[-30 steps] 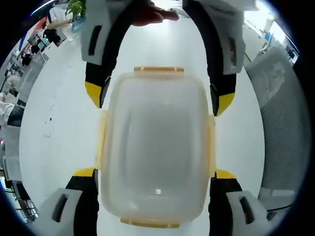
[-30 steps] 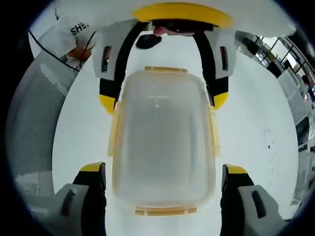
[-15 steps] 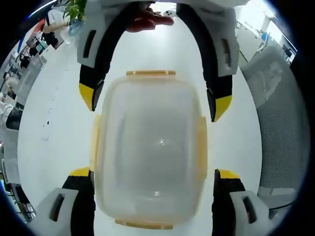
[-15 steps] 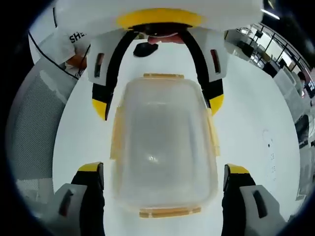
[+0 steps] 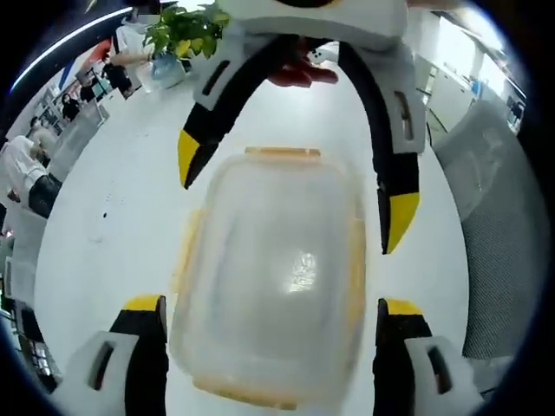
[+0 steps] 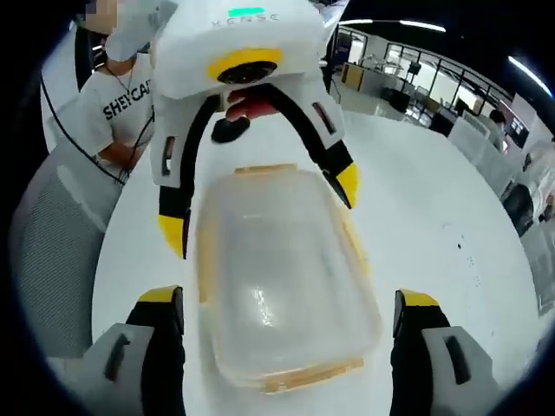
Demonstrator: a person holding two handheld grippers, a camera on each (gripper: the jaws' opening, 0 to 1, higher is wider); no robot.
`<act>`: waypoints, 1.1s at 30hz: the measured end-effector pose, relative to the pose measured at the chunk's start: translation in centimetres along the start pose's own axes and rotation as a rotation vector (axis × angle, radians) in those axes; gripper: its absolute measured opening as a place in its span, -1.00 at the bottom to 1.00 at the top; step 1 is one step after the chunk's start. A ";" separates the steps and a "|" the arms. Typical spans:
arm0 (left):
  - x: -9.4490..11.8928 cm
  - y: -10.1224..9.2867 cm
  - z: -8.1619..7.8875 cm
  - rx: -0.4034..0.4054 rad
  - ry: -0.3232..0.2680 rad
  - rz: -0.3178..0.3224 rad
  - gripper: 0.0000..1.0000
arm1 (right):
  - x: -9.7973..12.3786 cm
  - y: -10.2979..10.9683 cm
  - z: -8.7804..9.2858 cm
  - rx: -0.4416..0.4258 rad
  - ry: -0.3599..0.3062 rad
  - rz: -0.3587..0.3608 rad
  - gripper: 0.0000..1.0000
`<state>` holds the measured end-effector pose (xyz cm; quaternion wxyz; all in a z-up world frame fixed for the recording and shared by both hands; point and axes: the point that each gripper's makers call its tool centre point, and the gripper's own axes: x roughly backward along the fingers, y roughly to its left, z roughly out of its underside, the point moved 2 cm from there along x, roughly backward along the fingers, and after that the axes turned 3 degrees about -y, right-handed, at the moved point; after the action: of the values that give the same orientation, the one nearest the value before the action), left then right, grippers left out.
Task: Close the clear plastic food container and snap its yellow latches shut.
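Observation:
The clear plastic container stands on the white table with its lid on. Yellow latches run along all its edges; whether they are snapped down I cannot tell. My left gripper is open, with one jaw on each side of the container's near end, apart from it. From the far side, the right gripper also stands open over the container's other end. In the right gripper view the container lies between my right gripper's open jaws, with the left gripper open opposite.
A grey mesh chair stands by the table's edge, and it appears again as a chair in the right gripper view. A potted plant is at the far end. A person in a white T-shirt stands close behind.
Both grippers have lifted and tilted, so each view now looks across the table and room. The opposite gripper's jaws appear rolled. The container has stayed in place with its lid on.

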<state>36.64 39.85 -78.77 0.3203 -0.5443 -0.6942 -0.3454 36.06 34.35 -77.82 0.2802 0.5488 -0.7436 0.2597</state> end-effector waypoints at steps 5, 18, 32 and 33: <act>0.6 0.3 -0.6 0.075 -0.107 -0.057 0.98 | 0.3 -0.2 -0.5 -0.020 -0.086 0.059 0.98; 1.7 0.4 -0.3 0.193 -0.262 -0.155 0.97 | 1.3 -0.8 -1.3 -0.110 -0.233 0.163 0.94; 2.7 0.1 0.3 0.300 -0.374 -0.242 0.97 | 1.8 -0.6 -1.4 -0.192 -0.325 0.243 0.99; 2.9 0.2 0.3 0.334 -0.392 -0.249 0.97 | 1.8 -0.5 -1.4 -0.201 -0.336 0.244 0.99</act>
<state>36.27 41.68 -76.56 0.2203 -0.4507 -0.8517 -0.1513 36.33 33.97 -75.49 0.1720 0.4596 -0.8628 0.1214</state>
